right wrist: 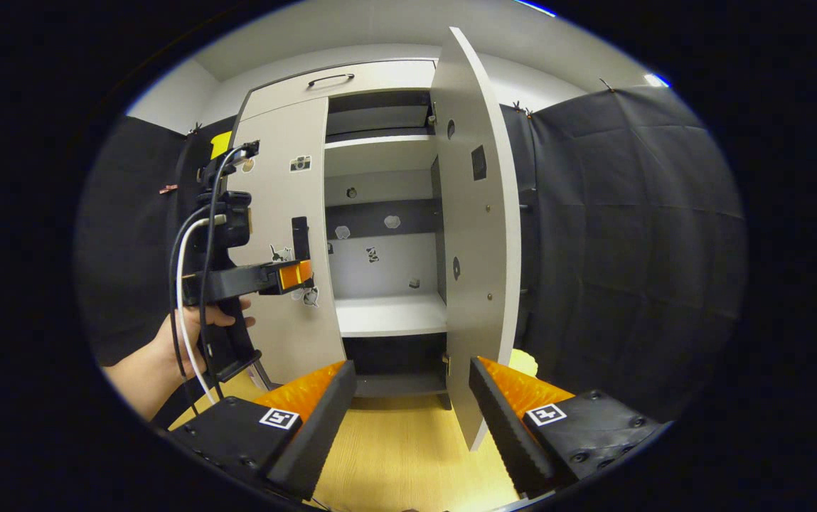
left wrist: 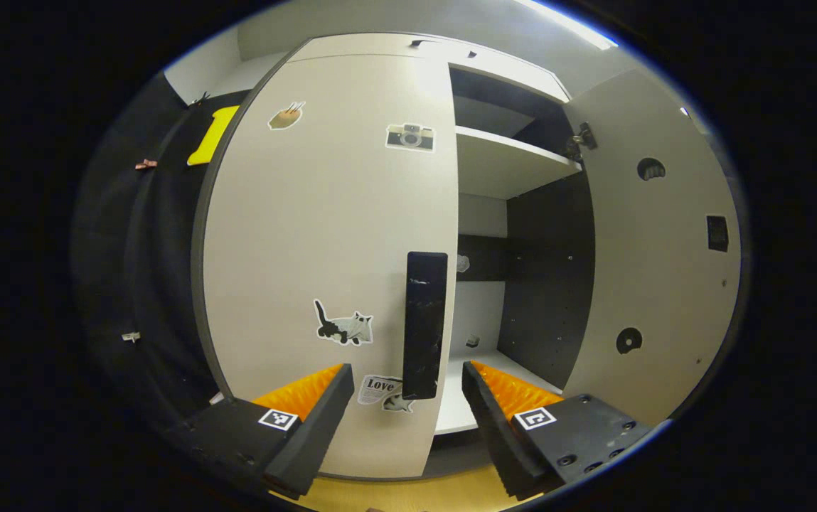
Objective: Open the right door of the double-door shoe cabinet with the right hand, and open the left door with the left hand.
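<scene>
Holding the left claw [left wrist: 405,409] spread wide, I am pointing it at the handle [left wrist: 425,325], a dark upright bar on the free edge of the left door [left wrist: 323,235]. The fingers are sitting either side of the handle's lower end, short of it and gripping nothing. That door is lying shut, flat across the cabinet front, and it is carrying a cat sticker [left wrist: 343,327] just left of the handle and a camera sticker [left wrist: 410,136] higher up. Past the door's edge I am seeing the open right half of the shoe cabinet [left wrist: 508,171], with pale shelves against a dark side wall.

In the right gripper view, I am keeping the right claw [right wrist: 412,405] spread too, empty, well back from the cabinet above the wooden floor [right wrist: 394,455]. The right door [right wrist: 476,235] is standing swung out, edge-on toward me, its inner face turned to the shelves. Farther left, a hand [right wrist: 188,334] is holding the left claw up near the left door's handle.
</scene>
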A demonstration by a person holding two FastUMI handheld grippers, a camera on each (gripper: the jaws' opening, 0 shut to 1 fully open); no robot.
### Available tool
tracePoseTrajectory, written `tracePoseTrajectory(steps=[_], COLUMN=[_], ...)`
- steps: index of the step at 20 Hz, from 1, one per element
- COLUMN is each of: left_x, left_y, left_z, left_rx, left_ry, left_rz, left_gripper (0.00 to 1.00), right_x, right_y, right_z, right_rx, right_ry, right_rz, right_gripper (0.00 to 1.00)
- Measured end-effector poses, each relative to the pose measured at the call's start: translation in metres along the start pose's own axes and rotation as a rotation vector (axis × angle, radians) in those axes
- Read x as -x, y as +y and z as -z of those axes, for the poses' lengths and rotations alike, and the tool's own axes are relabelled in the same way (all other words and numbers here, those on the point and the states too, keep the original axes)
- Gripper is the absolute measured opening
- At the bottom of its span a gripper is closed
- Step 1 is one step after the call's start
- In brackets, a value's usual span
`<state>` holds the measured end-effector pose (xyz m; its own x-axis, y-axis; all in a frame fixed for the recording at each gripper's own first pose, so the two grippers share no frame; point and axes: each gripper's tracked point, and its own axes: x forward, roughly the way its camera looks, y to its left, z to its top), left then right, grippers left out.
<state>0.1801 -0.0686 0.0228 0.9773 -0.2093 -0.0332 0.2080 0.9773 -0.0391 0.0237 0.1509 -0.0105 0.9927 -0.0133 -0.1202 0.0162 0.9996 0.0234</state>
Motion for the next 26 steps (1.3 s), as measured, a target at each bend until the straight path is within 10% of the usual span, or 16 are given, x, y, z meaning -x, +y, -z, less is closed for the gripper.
tracePoseTrajectory(steps=[7,26], left_x=[-0.020,-0.045], left_y=[-0.010,-0.008], left_z=[-0.017,-0.011], left_rx=[0.043,-0.034], left_ry=[-0.005,0.055], left_rz=[0.029,-0.140], left_gripper=[0.88,0.15], right_x=[-0.012,-0.063], right_y=[0.022,0.014], right_z=[0.007,0.035], right_rx=[0.023,0.052], right_ry=[-0.012,0.058], right_rz=[-0.058,-0.370], right_gripper=[1.00,0.98])
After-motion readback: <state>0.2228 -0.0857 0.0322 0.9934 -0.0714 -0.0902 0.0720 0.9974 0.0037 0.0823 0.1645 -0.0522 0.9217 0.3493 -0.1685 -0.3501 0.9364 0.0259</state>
